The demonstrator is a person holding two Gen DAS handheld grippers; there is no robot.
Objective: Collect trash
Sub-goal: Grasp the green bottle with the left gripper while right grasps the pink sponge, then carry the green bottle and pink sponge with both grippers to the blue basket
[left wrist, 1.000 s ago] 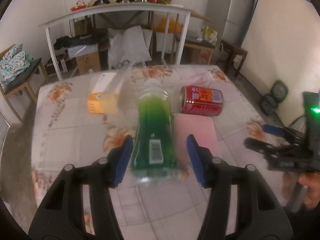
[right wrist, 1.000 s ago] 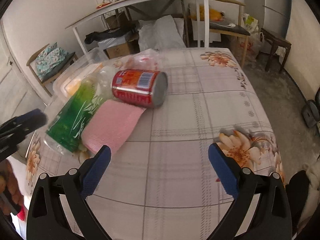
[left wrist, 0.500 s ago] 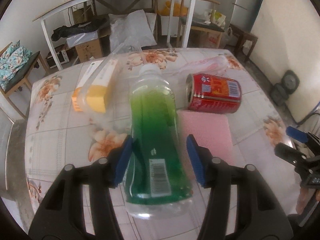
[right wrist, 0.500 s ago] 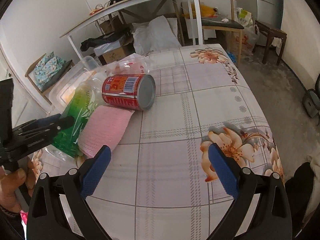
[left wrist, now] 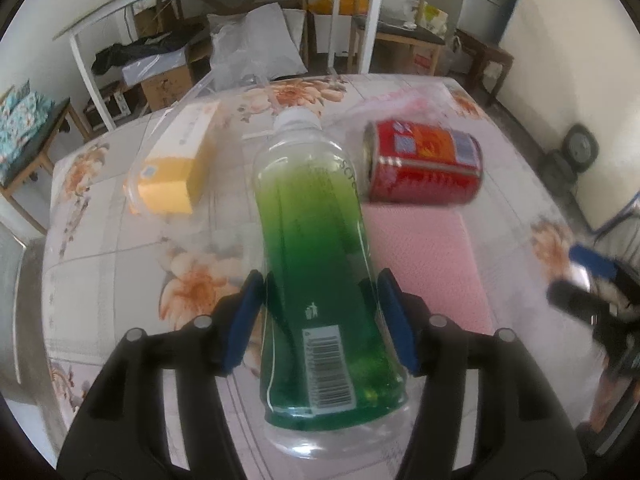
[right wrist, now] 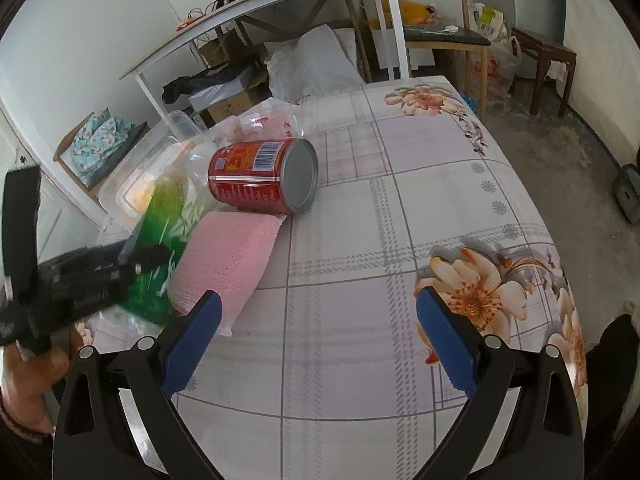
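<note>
One barcode on green bottle [left wrist: 320,280], red can [left wrist: 424,172] barcode

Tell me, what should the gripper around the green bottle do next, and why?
Probably squeeze shut. The left gripper already has the clear plastic bottle of green liquid lying between its blue pads, but the jaws are opening a little and a thin gap shows on each side, so nothing grips it yet. Closing on the bottle would let it lift this trash off the flowered tablecloth.

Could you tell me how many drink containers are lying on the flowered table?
2: the green bottle lies between the left claw's fingers; the red can beside its neck.
</note>
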